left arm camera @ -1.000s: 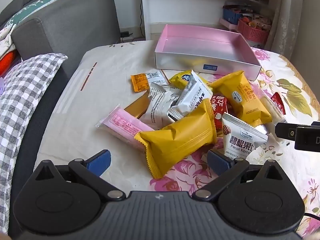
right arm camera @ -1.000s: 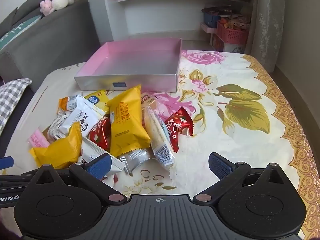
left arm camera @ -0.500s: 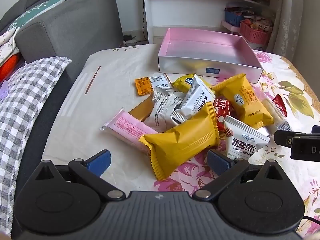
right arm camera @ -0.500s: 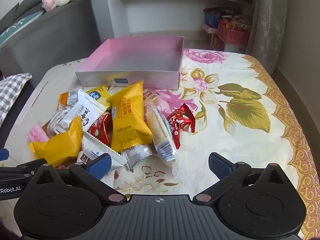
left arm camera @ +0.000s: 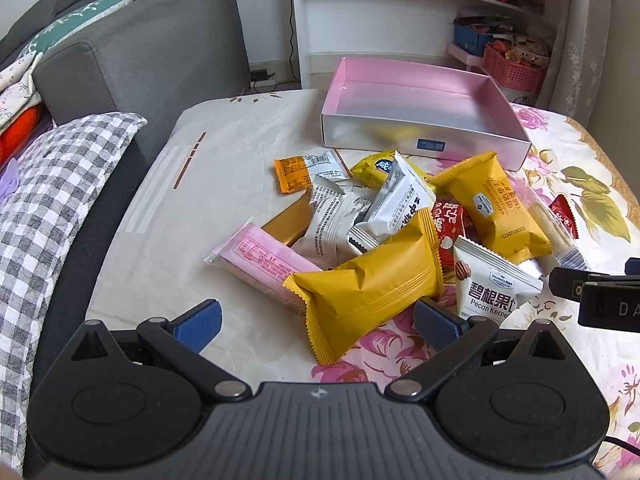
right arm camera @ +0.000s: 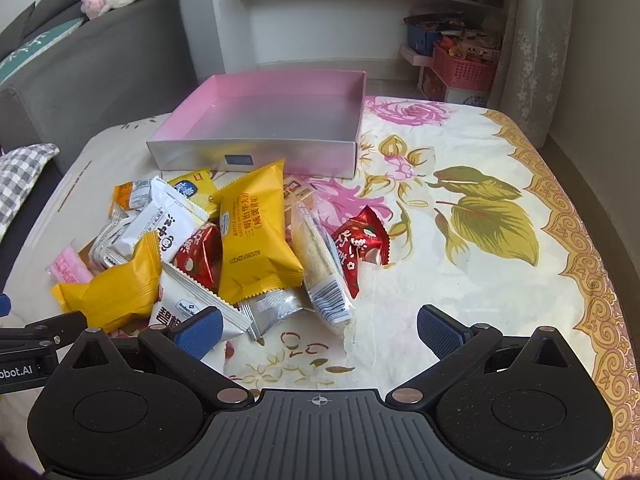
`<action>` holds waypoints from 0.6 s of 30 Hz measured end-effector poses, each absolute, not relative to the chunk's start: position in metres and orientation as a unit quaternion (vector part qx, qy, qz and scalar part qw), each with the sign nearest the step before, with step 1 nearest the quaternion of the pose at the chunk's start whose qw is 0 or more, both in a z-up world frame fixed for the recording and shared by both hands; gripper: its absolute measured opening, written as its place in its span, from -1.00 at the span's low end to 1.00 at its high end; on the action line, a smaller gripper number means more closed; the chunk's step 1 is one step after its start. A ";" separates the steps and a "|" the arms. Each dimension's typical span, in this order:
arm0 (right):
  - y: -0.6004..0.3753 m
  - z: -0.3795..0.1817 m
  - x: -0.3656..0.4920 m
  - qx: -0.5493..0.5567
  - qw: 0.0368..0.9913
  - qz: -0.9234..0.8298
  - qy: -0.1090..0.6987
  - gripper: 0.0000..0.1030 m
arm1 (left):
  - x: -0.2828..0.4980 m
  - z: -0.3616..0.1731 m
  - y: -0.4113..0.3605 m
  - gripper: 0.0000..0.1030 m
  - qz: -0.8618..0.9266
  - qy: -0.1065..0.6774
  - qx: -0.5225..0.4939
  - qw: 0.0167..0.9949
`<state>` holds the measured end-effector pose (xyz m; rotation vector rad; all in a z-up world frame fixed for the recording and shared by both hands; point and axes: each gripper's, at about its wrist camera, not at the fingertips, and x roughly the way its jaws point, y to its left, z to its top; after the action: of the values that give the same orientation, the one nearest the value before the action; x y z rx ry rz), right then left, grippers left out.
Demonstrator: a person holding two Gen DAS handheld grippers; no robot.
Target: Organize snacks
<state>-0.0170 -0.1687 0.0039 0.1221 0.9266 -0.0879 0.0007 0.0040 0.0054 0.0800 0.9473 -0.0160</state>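
Observation:
A pile of snack packets lies on the floral tablecloth in front of an empty pink box point(left arm camera: 416, 96) point(right arm camera: 272, 116). Nearest my left gripper point(left arm camera: 318, 322) is a big yellow packet point(left arm camera: 368, 284); a pink packet point(left arm camera: 264, 260) and a white pecan packet point(left arm camera: 494, 284) flank it. My left gripper is open and empty, just short of the yellow packet. My right gripper point(right arm camera: 318, 330) is open and empty, near a clear cracker packet point(right arm camera: 320, 260), a second yellow packet point(right arm camera: 254, 236) and a red candy packet point(right arm camera: 360, 240).
A grey sofa point(left arm camera: 140, 52) and a checked cushion point(left arm camera: 44, 200) stand left of the table. A white shelf point(right arm camera: 360, 12) and red baskets point(right arm camera: 464, 68) stand behind it. The table's right edge point(right arm camera: 592, 264) has a gold border.
Both grippers have drawn back and up a little, so the pile and box sit slightly farther and lower in view. Both stay open and empty.

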 end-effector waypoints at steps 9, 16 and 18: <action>-0.171 0.008 -0.017 0.070 0.894 -0.041 0.440 1.00 | 0.003 0.004 0.005 0.99 0.002 0.457 0.035 0.889; -0.170 0.004 -0.014 0.080 0.891 -0.052 0.444 1.00 | 0.001 0.009 0.008 0.99 -0.004 0.450 0.030 0.892; -0.168 0.004 -0.014 0.075 0.893 -0.057 0.440 1.00 | 0.002 0.009 0.009 0.99 -0.003 0.452 0.029 0.891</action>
<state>-0.0138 -0.1677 0.0039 0.1560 0.9132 -0.1173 0.0020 0.0088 0.0089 0.0597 0.9387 -0.0060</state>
